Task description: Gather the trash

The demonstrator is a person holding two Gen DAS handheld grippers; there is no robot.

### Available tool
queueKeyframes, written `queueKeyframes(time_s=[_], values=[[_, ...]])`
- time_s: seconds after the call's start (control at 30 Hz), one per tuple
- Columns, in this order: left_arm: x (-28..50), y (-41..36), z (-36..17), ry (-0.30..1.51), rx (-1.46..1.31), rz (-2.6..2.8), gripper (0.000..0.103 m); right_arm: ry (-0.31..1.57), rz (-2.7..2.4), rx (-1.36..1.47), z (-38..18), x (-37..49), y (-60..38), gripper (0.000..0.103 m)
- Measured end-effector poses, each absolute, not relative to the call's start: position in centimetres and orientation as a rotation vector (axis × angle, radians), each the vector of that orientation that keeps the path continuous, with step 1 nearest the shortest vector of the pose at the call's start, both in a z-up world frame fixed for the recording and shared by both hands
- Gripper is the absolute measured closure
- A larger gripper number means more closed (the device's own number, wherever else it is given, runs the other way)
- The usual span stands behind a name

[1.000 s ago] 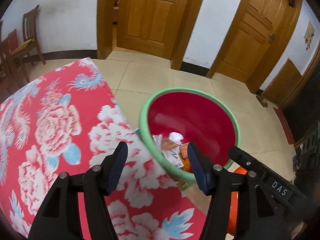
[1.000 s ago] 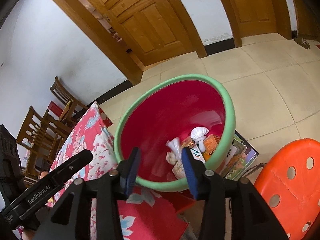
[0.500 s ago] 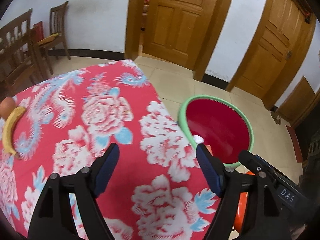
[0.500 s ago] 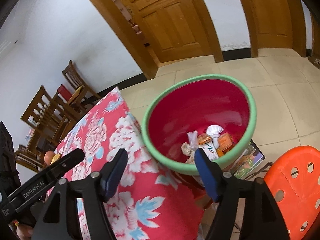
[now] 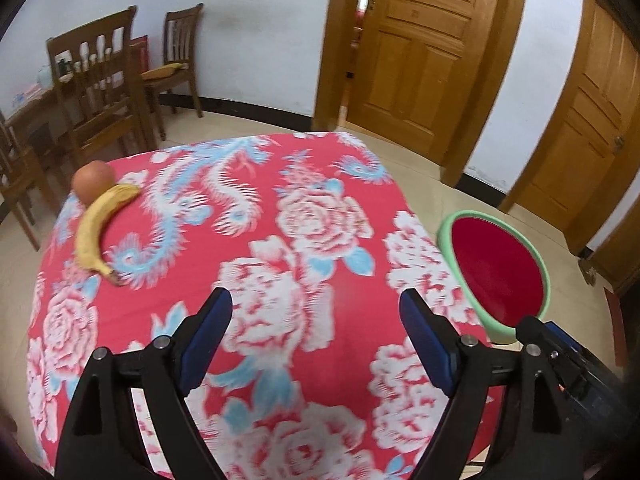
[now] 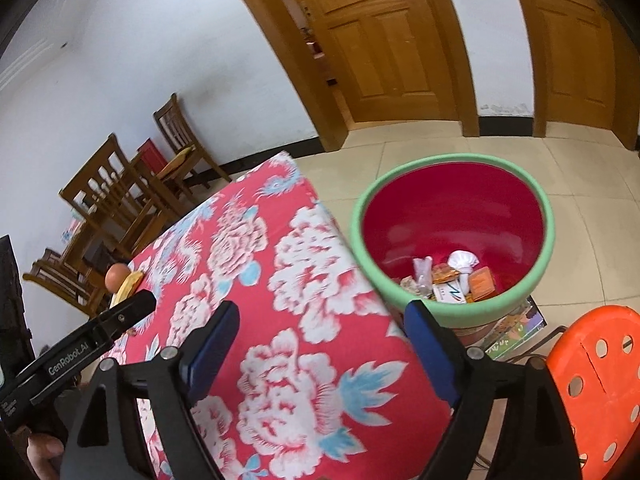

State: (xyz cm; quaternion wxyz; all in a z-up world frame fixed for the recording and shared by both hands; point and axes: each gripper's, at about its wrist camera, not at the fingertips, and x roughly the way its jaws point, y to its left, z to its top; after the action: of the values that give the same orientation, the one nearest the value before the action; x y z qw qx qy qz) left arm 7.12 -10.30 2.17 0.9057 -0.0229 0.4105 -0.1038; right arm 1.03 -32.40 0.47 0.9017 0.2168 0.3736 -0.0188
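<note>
Both my left hand-held gripper [image 5: 316,336] and right hand-held gripper [image 6: 320,336] gape wide, empty, above the bench [image 5: 280,240]; trash [image 6: 448,276] lies in the bin [image 6: 452,316]. Collecting looks done; next I would search for leftovers.

Both cameras sit above the near end of the floral tablecloth [image 5: 304,240], angled down. The left view faces the far chairs [image 5: 100,92]; the right swings toward the bin [image 6: 452,316]. Both share cloth, bin, doors.

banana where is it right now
In the left wrist view the banana lies at the far left of the floral tablecloth, touching the apple behind it, far from the bin.
</note>
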Motion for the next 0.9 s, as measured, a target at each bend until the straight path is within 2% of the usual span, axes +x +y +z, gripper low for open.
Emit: queueKeyframes(time_s=[0.33,0.9], values=[[4.9,-6.3,2.6,0.827,-0.083,-0.161,0.015,0.761,0.007,0.389,1.3,0.4,-28.5,0.01],[1.9,-3.6,3.9,0.73,-0.107,-0.11,0.012,0.716,0.046,0.349,3.1,-1.4,-25.9,0.009]])
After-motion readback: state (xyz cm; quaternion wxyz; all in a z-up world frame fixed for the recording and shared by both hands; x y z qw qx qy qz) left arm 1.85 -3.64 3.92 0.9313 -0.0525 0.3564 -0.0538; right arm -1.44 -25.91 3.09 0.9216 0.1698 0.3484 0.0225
